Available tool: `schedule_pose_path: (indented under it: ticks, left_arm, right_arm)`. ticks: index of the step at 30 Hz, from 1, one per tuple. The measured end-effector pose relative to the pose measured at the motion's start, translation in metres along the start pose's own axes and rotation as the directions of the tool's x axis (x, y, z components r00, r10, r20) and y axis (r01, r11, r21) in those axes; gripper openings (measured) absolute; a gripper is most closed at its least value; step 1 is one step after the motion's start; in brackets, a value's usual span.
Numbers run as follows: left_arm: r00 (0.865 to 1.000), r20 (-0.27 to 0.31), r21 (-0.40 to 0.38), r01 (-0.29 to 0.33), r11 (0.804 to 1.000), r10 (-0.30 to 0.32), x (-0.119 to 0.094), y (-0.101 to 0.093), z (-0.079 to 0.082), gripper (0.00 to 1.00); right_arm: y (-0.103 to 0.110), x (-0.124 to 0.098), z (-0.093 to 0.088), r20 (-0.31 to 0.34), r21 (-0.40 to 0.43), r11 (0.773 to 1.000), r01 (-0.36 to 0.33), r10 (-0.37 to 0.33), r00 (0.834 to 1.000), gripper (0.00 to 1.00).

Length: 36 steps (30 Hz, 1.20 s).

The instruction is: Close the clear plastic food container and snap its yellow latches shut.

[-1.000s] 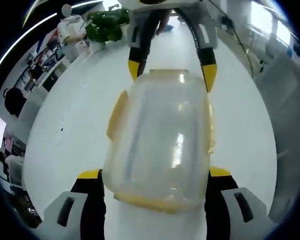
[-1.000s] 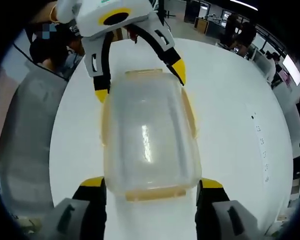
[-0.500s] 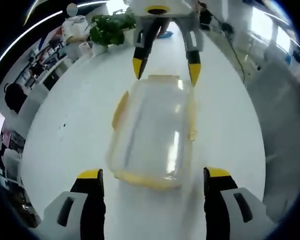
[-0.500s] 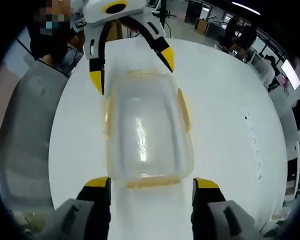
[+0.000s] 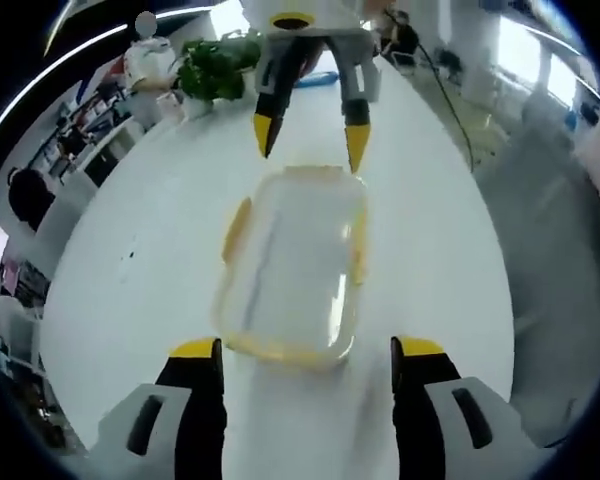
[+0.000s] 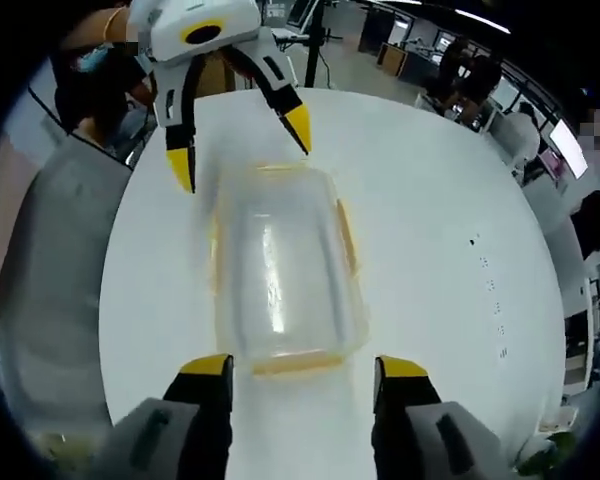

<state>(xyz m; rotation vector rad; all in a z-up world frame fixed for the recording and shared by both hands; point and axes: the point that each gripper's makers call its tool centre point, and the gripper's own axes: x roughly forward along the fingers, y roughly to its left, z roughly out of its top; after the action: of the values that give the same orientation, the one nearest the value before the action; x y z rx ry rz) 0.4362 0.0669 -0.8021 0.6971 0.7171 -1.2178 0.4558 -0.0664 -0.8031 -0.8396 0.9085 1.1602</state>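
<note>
The clear plastic food container [image 5: 292, 265] lies with its lid on, on the white table [image 5: 140, 290], its yellow latches along the edges. My left gripper [image 5: 305, 352] stands open just short of its near end, touching nothing. From the far side the right gripper [image 5: 307, 135] points at the container with its jaws apart. In the right gripper view the same container [image 6: 280, 270] sits ahead of my open right gripper [image 6: 304, 368], and the left gripper [image 6: 238, 140] hangs open beyond its far end.
A green plant [image 5: 212, 60] and white items [image 5: 148, 62] stand at the table's far edge. A person in grey [image 6: 55, 260] sits along the table's left side in the right gripper view. Desks and monitors lie beyond.
Both grippers have drawn back from the container's ends, so it looks smaller and stands free between them. The jaws no longer flank its sides.
</note>
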Motion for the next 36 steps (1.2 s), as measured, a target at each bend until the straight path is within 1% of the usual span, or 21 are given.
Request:
schedule_pose_path:
  ticks: [1,3,6,7,9,11,14,16,18,20,22,27,29,32,34,36]
  left_arm:
    - [1.000,0.011,-0.011,0.004,1.000,-0.003,0.000,0.000,0.003,0.60]
    - [1.000,0.023,-0.011,-0.007,1.000,0.007,0.000,0.005,0.007,0.57]
    - [1.000,0.026,-0.012,-0.005,1.000,0.005,0.002,0.005,0.011,0.55]
    - [1.000,0.019,-0.009,-0.006,1.000,0.006,0.003,0.005,0.011,0.54]
    - [1.000,0.019,-0.004,-0.009,1.000,0.009,0.003,0.007,0.012,0.51]
    - [0.999,0.032,-0.014,-0.013,1.000,0.013,0.002,0.010,0.015,0.49]
    - [0.995,0.076,-0.057,-0.059,0.997,0.063,0.000,0.021,0.025,0.42]
    - [0.994,0.083,-0.063,-0.070,0.996,0.075,-0.001,0.024,0.027,0.38]
    - [0.992,0.083,-0.068,-0.090,0.994,0.095,0.001,0.029,0.029,0.38]
    - [0.992,0.082,-0.069,-0.091,0.993,0.097,0.004,0.030,0.031,0.39]
    - [0.992,0.086,-0.069,-0.086,0.994,0.092,0.008,0.028,0.033,0.39]
    - [0.992,0.106,-0.079,-0.060,0.995,0.068,0.018,0.021,0.043,0.38]
    - [0.991,0.121,-0.100,-0.048,0.994,0.060,0.022,0.020,0.048,0.38]
    - [0.991,0.126,-0.103,-0.039,0.994,0.051,0.028,0.019,0.052,0.38]
    - [0.991,0.126,-0.099,-0.040,0.994,0.052,0.030,0.019,0.053,0.39]
    - [0.991,0.126,-0.095,-0.041,0.995,0.053,0.032,0.018,0.053,0.43]
  right_arm:
    - [-0.001,-0.001,0.001,0.008,0.007,1.000,0.001,-0.001,1.000,0.52]
    - [-0.005,-0.005,0.002,0.039,0.049,0.999,0.001,-0.003,0.999,0.51]
    - [-0.009,-0.009,0.005,0.074,0.090,0.996,0.004,-0.011,0.997,0.46]
    - [-0.010,-0.009,0.006,0.087,0.098,0.995,0.005,-0.013,0.996,0.44]
    - [-0.009,-0.008,0.007,0.095,0.105,0.994,-0.003,-0.007,0.995,0.40]
    - [-0.007,-0.006,0.009,0.099,0.104,0.995,-0.009,-0.001,0.995,0.38]
    - [-0.005,-0.001,0.014,0.106,0.096,0.995,-0.012,0.002,0.994,0.36]
    - [-0.004,0.001,0.017,0.118,0.099,0.995,-0.018,0.006,0.993,0.34]
    - [-0.005,0.004,0.022,0.129,0.095,0.995,-0.017,0.004,0.992,0.33]
    - [-0.004,0.006,0.028,0.140,0.079,0.997,-0.019,0.008,0.990,0.31]
    - [-0.003,0.007,0.031,0.145,0.076,0.997,-0.023,0.012,0.989,0.29]
    - [-0.002,0.013,0.042,0.173,0.071,0.997,-0.032,0.019,0.985,0.29]
    - [-0.001,0.016,0.044,0.175,0.069,0.997,-0.038,0.026,0.984,0.29]
    - [0.002,0.019,0.046,0.176,0.057,0.997,-0.045,0.034,0.984,0.28]
    - [0.003,0.019,0.048,0.179,0.053,0.997,-0.051,0.041,0.983,0.27]
    - [0.003,0.020,0.049,0.181,0.046,0.998,-0.052,0.043,0.983,0.24]
